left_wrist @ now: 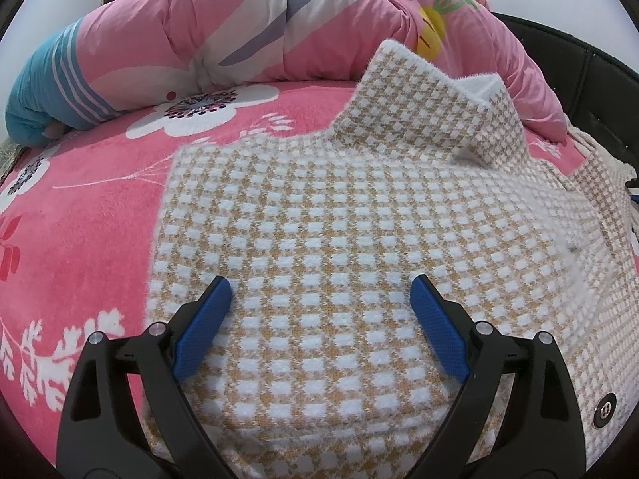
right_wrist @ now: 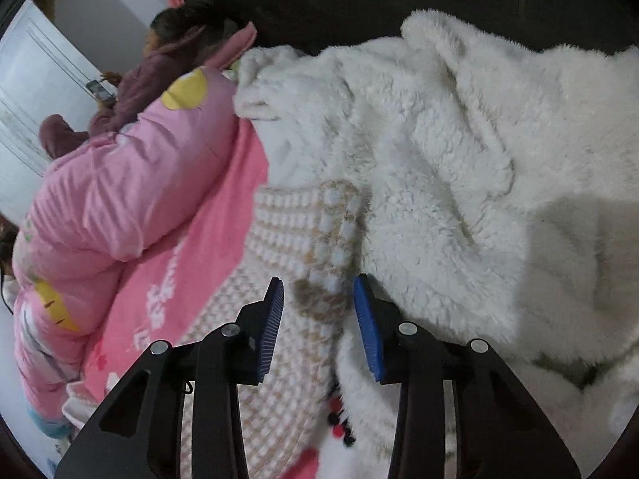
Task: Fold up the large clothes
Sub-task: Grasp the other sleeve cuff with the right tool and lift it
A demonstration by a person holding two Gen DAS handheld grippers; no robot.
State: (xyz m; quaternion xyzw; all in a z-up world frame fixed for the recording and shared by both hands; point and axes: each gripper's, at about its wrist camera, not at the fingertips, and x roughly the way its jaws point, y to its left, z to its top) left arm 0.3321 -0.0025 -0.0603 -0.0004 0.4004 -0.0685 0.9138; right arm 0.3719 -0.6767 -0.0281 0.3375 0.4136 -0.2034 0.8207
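The right gripper (right_wrist: 318, 285) straddles the checked coat's (right_wrist: 279, 319) edge, not visibly clamped, while the left gripper (left_wrist: 321, 287) hovers open over its middle

Soft, even daylight fills the left wrist view, where the checked garment (left_wrist: 319, 219) is sharp at the centre and only faint shadows lie under its raised collar. The right wrist view is dimmer and cooler, and a broad grey shadow falls on the white fleece (right_wrist: 459, 159) at its lower right. Both fisheye pictures bend strongly toward dark rounded corners, and the right one is smeared near the bottom edge.
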